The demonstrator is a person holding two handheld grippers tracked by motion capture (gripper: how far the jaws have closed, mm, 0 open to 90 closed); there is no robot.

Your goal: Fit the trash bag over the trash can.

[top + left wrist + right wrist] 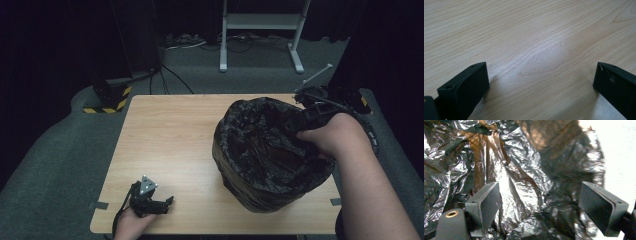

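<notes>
- The left gripper (167,202) rests on the table (165,145) near its front left corner, jaws wide apart with only bare wood between them.
- A black bin bag (265,150) (crinkled and glossy, mouth open) stands on the right half of the table, close to the front edge.
- The right gripper (307,112) sits at the bag's far right rim, jaws spread wide, clamping nothing; crumpled plastic lies just beyond them.
</notes>
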